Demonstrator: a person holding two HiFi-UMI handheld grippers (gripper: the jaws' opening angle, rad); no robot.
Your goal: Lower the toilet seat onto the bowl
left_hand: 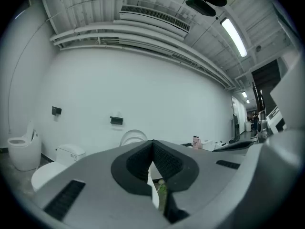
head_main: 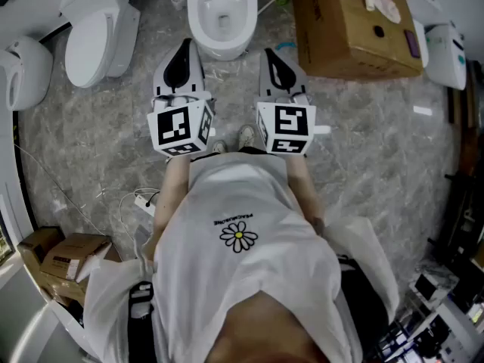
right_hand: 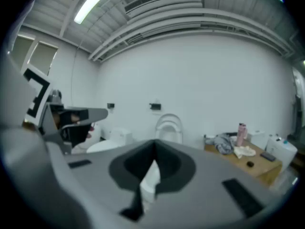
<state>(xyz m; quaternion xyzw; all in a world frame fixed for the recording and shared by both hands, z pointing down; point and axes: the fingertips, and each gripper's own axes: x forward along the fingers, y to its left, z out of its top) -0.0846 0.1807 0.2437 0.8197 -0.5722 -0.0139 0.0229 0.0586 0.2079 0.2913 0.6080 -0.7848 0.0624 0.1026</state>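
**A:** Where is the toilet seat right now?

**B:** Upper middle of the frame. In the right gripper view the toilet seat (right_hand: 169, 124) stands upright against the white wall (right_hand: 200, 80). The head view looks straight down into the uncovered bowl (head_main: 221, 48).

**A:** And the two grippers?

**B:** Both are pressed closed, with nothing between the pads. The left gripper (head_main: 181, 55) and the right gripper (head_main: 274, 65) sit side by side just below the bowl. Their tips point toward it, near but not touching.

**A:** Anything crowding the toilet?

**B:** A large cardboard box (head_main: 355, 40) sits close beside the bowl at the upper right. It has a pink bottle (right_hand: 240, 133) and a grey cloth (right_hand: 221, 142) on top. At the upper left a second toilet (head_main: 94, 32) stands near the bowl with its lid down.

**A:** What about down low?

**B:** There is grey marbled floor (head_main: 363, 150) under everything. White cables (head_main: 132, 203) trail at the lower left, next to some smaller boxes (head_main: 64, 252).
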